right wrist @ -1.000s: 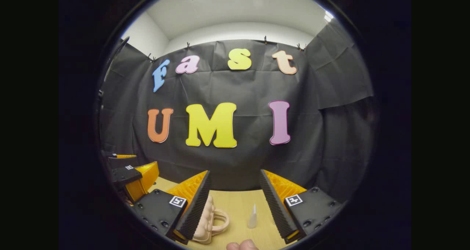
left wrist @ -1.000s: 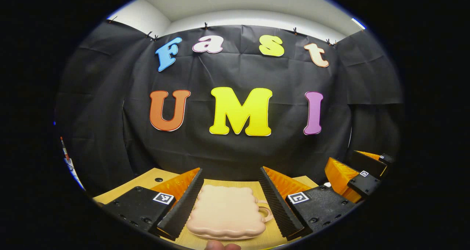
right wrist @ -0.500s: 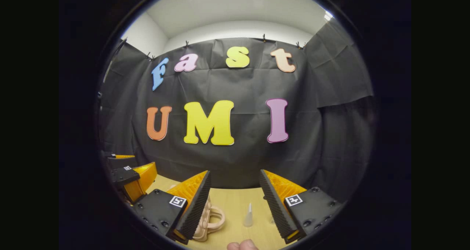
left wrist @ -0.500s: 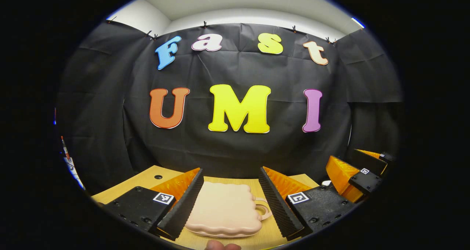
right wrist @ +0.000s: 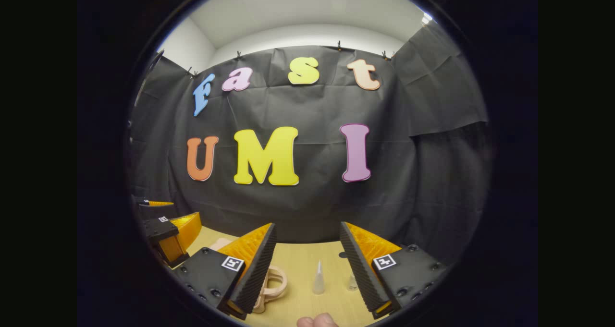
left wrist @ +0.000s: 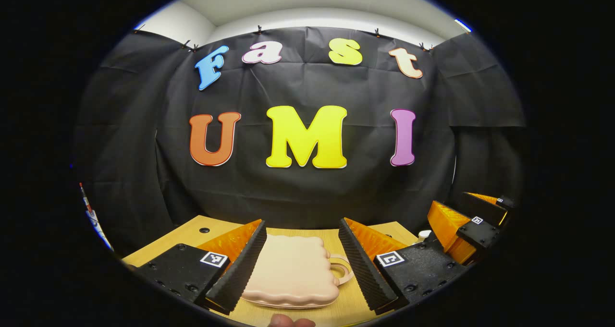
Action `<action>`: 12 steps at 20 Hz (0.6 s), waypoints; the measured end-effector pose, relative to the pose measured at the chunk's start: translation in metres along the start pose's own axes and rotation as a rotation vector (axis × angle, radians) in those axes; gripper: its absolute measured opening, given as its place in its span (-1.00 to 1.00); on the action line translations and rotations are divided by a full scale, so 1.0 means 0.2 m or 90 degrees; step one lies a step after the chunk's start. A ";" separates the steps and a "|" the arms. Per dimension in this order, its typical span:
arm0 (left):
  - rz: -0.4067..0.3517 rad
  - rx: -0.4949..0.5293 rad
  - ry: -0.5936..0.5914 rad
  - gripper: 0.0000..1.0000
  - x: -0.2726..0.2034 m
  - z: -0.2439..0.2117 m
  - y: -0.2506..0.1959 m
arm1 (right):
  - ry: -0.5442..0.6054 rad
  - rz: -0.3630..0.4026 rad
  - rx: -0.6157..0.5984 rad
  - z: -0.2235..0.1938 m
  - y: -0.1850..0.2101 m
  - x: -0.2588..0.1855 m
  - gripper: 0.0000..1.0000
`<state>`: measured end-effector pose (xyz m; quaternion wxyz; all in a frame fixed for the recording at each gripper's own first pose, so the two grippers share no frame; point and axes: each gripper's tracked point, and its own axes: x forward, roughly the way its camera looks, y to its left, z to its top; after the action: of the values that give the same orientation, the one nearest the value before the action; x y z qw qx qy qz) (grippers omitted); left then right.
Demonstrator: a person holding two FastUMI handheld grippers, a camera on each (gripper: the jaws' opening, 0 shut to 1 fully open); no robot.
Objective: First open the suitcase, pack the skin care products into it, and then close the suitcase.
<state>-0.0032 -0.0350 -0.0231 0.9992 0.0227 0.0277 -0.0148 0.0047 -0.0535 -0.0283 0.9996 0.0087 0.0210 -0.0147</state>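
The left claw (left wrist: pixel 302 260) gapes wide above the closed pink suitcase (left wrist: pixel 291 275) lying flat on the desk (left wrist: pixel 192 233), gripping nothing. The right claw (right wrist: pixel 307 264) also spreads wide, empty, with a small clear bottle (right wrist: pixel 318 279) standing between its fingers.

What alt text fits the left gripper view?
The open left gripper hovers over a closed pink suitcase lying flat on a wooden table, its handle pointing right. The right gripper shows at far right.

Ribbed tongs (left wrist: pixel 301 262) on screwed black mounts bearing square markers.
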 end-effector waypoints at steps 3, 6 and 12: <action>-0.015 0.024 0.038 0.93 0.01 -0.10 -0.03 | 0.009 -0.007 -0.011 -0.05 -0.08 0.00 0.58; -0.039 0.076 0.072 0.93 0.04 -0.21 -0.10 | 0.048 -0.004 -0.030 -0.16 -0.19 -0.01 0.58; -0.149 0.312 0.126 0.97 0.16 -0.53 -0.34 | 0.095 -0.051 -0.047 -0.31 -0.50 -0.02 0.58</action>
<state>0.0201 -0.0983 -0.1341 0.9480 0.2616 0.1229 -0.1336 -0.0041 -0.1514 -0.0914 0.9935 -0.0276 0.0965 -0.0530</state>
